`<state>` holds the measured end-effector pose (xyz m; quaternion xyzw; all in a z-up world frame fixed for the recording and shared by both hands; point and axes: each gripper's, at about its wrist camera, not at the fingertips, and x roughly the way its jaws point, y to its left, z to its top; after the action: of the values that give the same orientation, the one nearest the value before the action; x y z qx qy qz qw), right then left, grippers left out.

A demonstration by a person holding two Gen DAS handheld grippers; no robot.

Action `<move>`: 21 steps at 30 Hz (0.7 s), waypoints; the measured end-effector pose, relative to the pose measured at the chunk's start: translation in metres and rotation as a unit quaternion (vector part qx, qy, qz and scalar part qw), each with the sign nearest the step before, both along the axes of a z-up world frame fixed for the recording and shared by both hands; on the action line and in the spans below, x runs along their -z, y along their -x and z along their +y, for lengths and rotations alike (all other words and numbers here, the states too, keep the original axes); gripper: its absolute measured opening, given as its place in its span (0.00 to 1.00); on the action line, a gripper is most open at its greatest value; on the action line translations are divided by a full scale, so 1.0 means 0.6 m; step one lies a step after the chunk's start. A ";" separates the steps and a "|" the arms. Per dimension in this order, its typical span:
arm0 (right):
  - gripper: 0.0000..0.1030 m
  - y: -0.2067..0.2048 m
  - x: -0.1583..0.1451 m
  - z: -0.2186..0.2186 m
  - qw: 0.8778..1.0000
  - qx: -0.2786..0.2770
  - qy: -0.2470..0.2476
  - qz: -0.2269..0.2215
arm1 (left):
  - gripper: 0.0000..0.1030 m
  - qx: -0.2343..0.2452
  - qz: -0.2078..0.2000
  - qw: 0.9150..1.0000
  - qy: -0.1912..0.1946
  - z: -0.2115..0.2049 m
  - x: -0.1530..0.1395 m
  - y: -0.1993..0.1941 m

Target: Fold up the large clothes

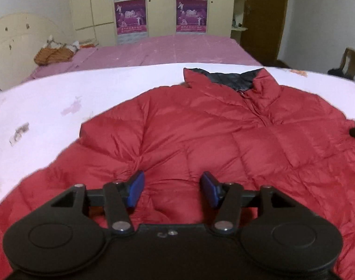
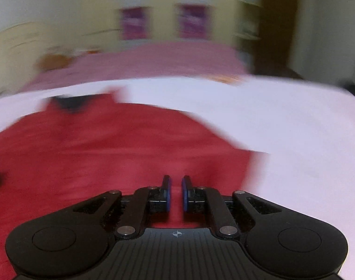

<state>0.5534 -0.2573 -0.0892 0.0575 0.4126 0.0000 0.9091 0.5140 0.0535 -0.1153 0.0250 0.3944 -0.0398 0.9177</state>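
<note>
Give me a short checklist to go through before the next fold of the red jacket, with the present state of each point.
1. Jacket lies spread on the white sheet, collar at the far end: ok.
2. Left gripper is open over the jacket, blue pads wide apart: ok.
3. Left jaws hold cloth: not ok, nothing is between them.
4. Right gripper holds cloth: cannot tell; its jaws are nearly closed with a narrow gap, and the view is blurred.
5. Right edge of the jacket is within view of the right gripper: ok.
6. Zipper is closed down the front: cannot tell.
</note>
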 end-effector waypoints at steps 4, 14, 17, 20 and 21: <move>0.07 0.007 -0.007 -0.012 1.000 -0.010 0.012 0.000 | 0.58 -0.002 -0.007 1.000 -0.026 -0.019 -0.007 0.006; 0.77 0.172 -0.069 0.059 0.996 -0.032 0.008 -0.078 | 0.83 -0.106 -0.055 0.991 0.064 0.083 -0.059 0.163; 0.69 0.208 -0.058 0.083 0.998 -0.034 -0.009 -0.056 | 0.75 -0.185 -0.044 0.966 0.174 0.164 -0.049 0.240; 0.69 0.233 -0.043 0.114 0.999 -0.034 -0.025 -0.032 | 0.75 -0.252 -0.043 0.940 0.225 0.228 -0.039 0.321; 0.69 0.240 -0.041 0.126 0.999 -0.035 -0.031 -0.024 | 0.75 -0.270 -0.044 0.930 0.244 0.246 -0.034 0.346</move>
<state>0.4096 -0.1819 -0.0649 0.0707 0.3922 0.0462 0.9160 0.3064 0.2009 -0.0948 -0.3053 0.3232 0.1161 0.8881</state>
